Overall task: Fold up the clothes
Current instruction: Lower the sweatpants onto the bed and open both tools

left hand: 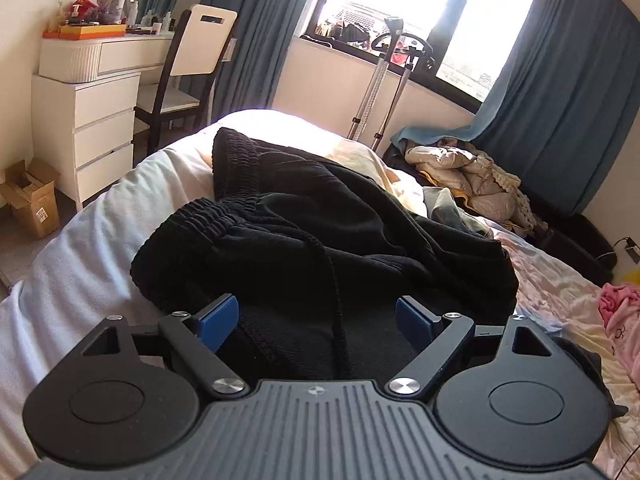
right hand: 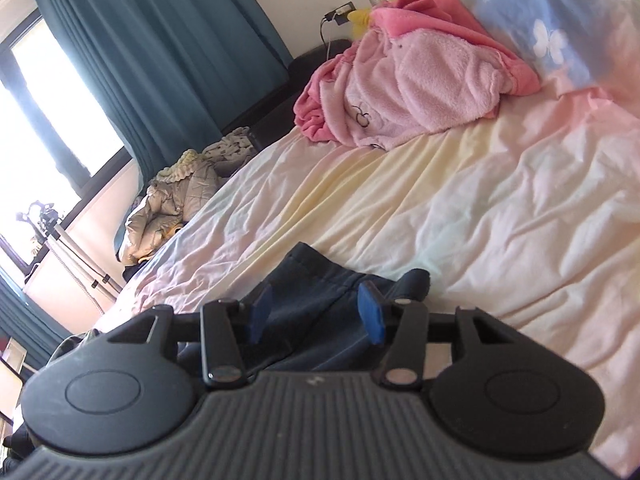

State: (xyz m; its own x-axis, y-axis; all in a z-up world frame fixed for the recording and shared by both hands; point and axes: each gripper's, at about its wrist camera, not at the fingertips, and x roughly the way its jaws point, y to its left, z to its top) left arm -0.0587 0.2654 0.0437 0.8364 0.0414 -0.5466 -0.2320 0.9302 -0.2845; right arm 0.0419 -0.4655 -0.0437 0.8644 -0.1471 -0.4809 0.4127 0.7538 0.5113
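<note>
A pair of black trousers (left hand: 320,232) with a ribbed elastic waistband and a drawstring lies bunched on the bed. My left gripper (left hand: 318,320) hovers just over its near part, jaws wide open, blue pads clear of the cloth. In the right wrist view a dark cloth end (right hand: 316,300) lies on the pale sheet below my right gripper (right hand: 316,312). Its jaws stand partly open and the blue pads do not press on the cloth.
A pink fleece garment (right hand: 404,92) is heaped near the bed's head, by a blue pillow (right hand: 540,28). A beige quilted jacket (left hand: 464,176) lies beside the bed under the window. White drawers (left hand: 100,120), a chair (left hand: 188,64) and a cardboard box (left hand: 30,196) stand at the left.
</note>
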